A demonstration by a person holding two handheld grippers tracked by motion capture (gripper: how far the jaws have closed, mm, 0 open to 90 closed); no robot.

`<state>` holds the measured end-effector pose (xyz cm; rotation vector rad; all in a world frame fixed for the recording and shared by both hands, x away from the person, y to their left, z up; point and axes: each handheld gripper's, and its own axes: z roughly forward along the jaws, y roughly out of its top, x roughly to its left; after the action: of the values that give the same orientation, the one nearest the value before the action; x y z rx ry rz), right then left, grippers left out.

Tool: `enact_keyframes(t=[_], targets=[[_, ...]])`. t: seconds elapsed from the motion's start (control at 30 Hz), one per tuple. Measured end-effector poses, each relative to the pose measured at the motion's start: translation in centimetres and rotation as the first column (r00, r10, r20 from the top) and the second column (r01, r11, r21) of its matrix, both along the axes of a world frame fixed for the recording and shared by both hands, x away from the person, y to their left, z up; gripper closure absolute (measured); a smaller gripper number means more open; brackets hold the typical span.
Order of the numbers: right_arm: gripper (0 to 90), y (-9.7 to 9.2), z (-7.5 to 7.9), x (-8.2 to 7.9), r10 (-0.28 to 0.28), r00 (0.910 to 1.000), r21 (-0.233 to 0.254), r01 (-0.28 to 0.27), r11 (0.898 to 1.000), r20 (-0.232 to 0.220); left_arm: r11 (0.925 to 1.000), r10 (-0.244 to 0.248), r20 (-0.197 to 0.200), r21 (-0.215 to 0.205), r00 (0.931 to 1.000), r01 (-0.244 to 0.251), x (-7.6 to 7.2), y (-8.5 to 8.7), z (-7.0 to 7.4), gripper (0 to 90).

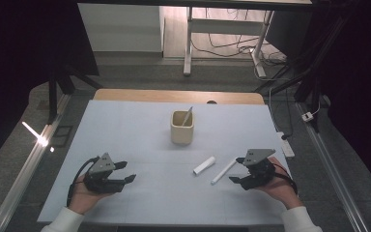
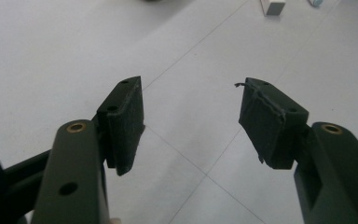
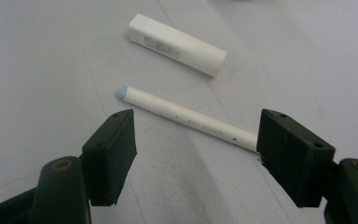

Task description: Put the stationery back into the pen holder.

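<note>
A white pen (image 3: 168,109) with a pale blue tip lies on the white table sheet (image 1: 140,130). Its far end is hidden behind the right-hand jaw of my right gripper (image 3: 196,115). That gripper (image 1: 236,169) stands open just in front of the pen (image 1: 223,171), and its pads do not touch it. A short white block (image 3: 177,44) lies just beyond the pen, also seen in the high view (image 1: 204,165). My left gripper (image 1: 127,171) is open at the front left with only bare sheet between its jaws (image 2: 191,86).
A cream square cup (image 1: 182,127) with a thin stick leaning in it stands at mid-table, beyond the pen and block. A wooden table edge (image 1: 178,95) runs along the back. Metal rails (image 1: 24,164) flank both sides.
</note>
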<state>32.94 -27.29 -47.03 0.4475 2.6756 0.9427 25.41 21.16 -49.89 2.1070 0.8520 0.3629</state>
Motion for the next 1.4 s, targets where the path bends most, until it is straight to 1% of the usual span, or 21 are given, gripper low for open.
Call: enact_keyframes(t=[0.07, 0.13, 0.17, 0.2, 0.23, 0.37, 0.47, 0.67, 0.73, 0.77, 0.83, 0.9, 0.93, 1.0, 1.1, 1.13, 1.17, 1.2, 1.27, 1.3, 1.4], targets=[[28.8, 0.4, 0.1, 0.2, 0.031, 0.9995, -0.017, -0.031, 0.999, -0.006, 1.0000, -0.001, 0.005, 0.003, 1.0000, 0.001, 0.0, 0.0, 0.0, 39.7], [28.9, 0.7, 0.2, 0.4, 0.049, 0.9988, -0.035, -0.049, 0.998, -0.009, 1.0000, -0.002, 0.006, 0.001, 1.0000, 0.002, 0.0, 0.0, 0.0, 39.7], [29.0, 0.9, 0.3, 0.6, 0.060, 0.9982, -0.056, -0.060, 0.997, -0.009, 1.0000, -0.002, 0.005, 0.000, 1.0000, 0.002, 0.0, 0.0, 0.0, 39.7], [29.2, 1.0, 0.4, 0.7, 0.065, 0.9978, -0.066, -0.066, 0.996, -0.010, 1.0000, -0.002, 0.004, 0.002, 1.0000, 0.002, 0.0, 0.0, 0.0, 39.6], [29.5, 1.2, 0.4, 0.8, 0.070, 0.9975, -0.074, -0.070, 0.995, -0.006, 1.0000, -0.004, 0.001, 0.005, 1.0000, 0.004, 0.0, 0.0, -0.1, 39.5], [30.1, 1.6, 0.6, 1.3, 0.103, 0.9944, -0.093, -0.105, 0.990, -0.023, 1.0000, -0.003, -0.002, 0.001, 1.0000, 0.003, 0.1, 0.0, -0.1, 39.4], [30.0, 2.2, 0.6, 1.5, 0.120, 0.9924, -0.107, -0.122, 0.987, -0.024, 1.0000, -0.005, -0.001, 0.005, 1.0000, 0.005, 0.1, 0.0, -0.2, 39.4], [29.5, 3.6, 0.3, 2.0, 0.162, 0.9860, -0.164, -0.166, 0.972, -0.039, 1.0000, -0.003, 0.000, 0.002, 1.0000, 0.003, 0.1, 0.0, -0.2, 39.4], [29.3, 4.2, 0.1, 2.2, 0.184, 0.9815, -0.180, -0.191, 0.965, -0.052, 1.0000, -0.003, -0.001, 0.003, 1.0000, 0.003, 0.2, 0.0, -0.2, 39.4], [29.2, 4.4, 0.0, 2.3, 0.191, 0.9798, -0.181, -0.199, 0.963, -0.058, 1.0000, -0.003, 0.000, 0.003, 1.0000, 0.003, 0.2, 0.0, -0.2, 39.4], [29.3, 4.9, -0.3, 2.4, 0.206, 0.9753, -0.203, -0.218, 0.955, -0.080, 1.0000, -0.003, 0.001, 0.004, 1.0000, 0.003, 0.2, 0.0, -0.2, 39.4], [29.4, 5.3, -0.6, 2.6, 0.226, 0.9701, -0.233, -0.241, 0.942, -0.089, 1.0000, -0.003, 0.001, 0.003, 1.0000, 0.003, 0.2, 0.1, -0.2, 39.4], [29.3, 5.5, -0.8, 2.6, 0.226, 0.9697, -0.239, -0.242, 0.940, -0.093, 1.0000, -0.003, 0.001, 0.002, 1.0000, 0.003, 0.2, 0.1, -0.2, 39.4], [29.4, 5.8, -1.0, 2.7, 0.236, 0.9657, -0.245, -0.256, 0.935, -0.108, 1.0000, -0.004, -0.001, 0.004, 1.0000, 0.004, 0.2, 0.0, -0.3, 39.4], [29.5, 6.1, -1.3, 2.8, 0.246, 0.9618, -0.256, -0.269, 0.928, -0.121, 0.9999, -0.007, -0.003, 0.010, 1.0000, 0.007, 0.2, 0.0, -0.3, 39.4], [29.7, 6.1, -1.4, 2.8, 0.244, 0.9616, -0.257, -0.269, 0.928, -0.125, 0.9999, -0.008, -0.004, 0.010, 1.0000, 0.008, 0.2, 0.0, -0.3, 39.4], [29.9, 6.2, -1.5, 2.9, 0.248, 0.9605, -0.263, -0.273, 0.925, -0.127, 0.9999, -0.009, -0.004, 0.009, 1.0000, 0.009, 0.2, 0.0, -0.3, 39.4], [30.2, 6.2, -1.5, 2.8, 0.241, 0.9614, -0.265, -0.269, 0.926, -0.133, 0.9999, -0.009, -0.004, 0.010, 0.9999, 0.009, 0.2, 0.0, -0.3, 39.3], [30.5, 6.2, -1.7, 2.9, 0.241, 0.9606, -0.267, -0.271, 0.925, -0.138, 0.9999, -0.008, -0.004, 0.009, 1.0000, 0.008, 0.2, 0.0, -0.3, 39.3], [31.0, 6.2, -1.7, 3.0, 0.253, 0.9581, -0.268, -0.281, 0.922, -0.135, 0.9999, -0.008, -0.003, 0.009, 1.0000, 0.008, 0.2, 0.0, -0.3, 39.3], [32.1, 6.3, -1.9, 3.0, 0.243, 0.9592, -0.274, -0.275, 0.922, -0.144, 0.9999, -0.008, -0.005, 0.009, 1.0000, 0.008, 0.2, 0.0, -0.3, 39.3]])
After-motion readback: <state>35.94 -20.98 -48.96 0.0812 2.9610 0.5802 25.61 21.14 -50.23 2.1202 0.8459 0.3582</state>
